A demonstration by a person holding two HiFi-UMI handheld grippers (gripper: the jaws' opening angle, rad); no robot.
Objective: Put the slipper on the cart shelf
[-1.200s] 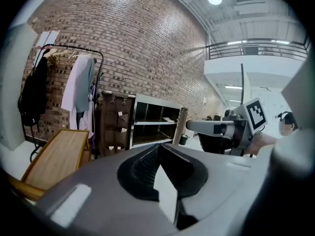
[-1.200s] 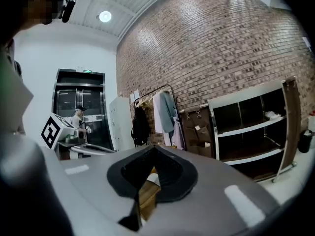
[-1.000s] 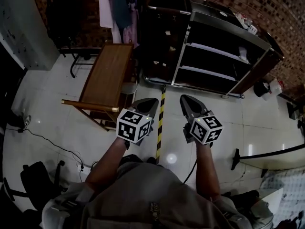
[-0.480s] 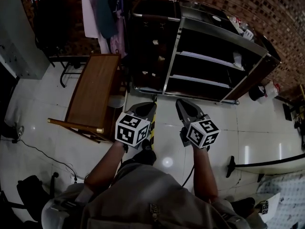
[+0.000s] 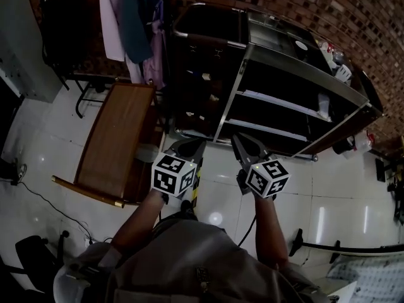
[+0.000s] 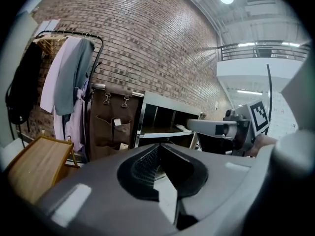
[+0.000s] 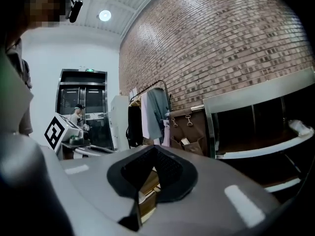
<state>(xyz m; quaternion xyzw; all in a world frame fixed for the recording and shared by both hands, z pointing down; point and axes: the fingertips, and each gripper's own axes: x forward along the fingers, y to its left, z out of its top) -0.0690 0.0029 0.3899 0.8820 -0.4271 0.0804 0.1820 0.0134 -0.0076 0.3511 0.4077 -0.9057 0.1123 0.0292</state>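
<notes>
The person stood facing the open side of the cart (image 5: 284, 60), both claws held out low in front, side by side and pointing at it. That pose read as a carry between steps rather than as work. The left claw (image 5: 189, 146) was clenched, its tips meeting with nothing between them, and the right claw (image 5: 243, 141) was clenched on nothing too. Each claw's own view agreed: the ribbed pads of the left claw (image 6: 158, 150) and of the right claw (image 7: 150, 155) closed to a point, with only the room showing behind. Holding them shut and level probably just suited having nothing to carry.

The slipper could not be picked out in any view. A pale thing (image 5: 323, 102) lay near the right end of a middle shelf (image 5: 278, 101) and showed again in the right gripper view (image 7: 298, 126), but it was too small and dim to say whether it was the slipper. If it was, the placing looked done and the empty claws made sense. If not, the slipper lay somewhere out of sight and had yet to be fetched.

A wooden bench (image 5: 117, 137) stood bare to the left of the cart, below hanging clothes (image 5: 129, 17), so it offered no slipper.
</notes>
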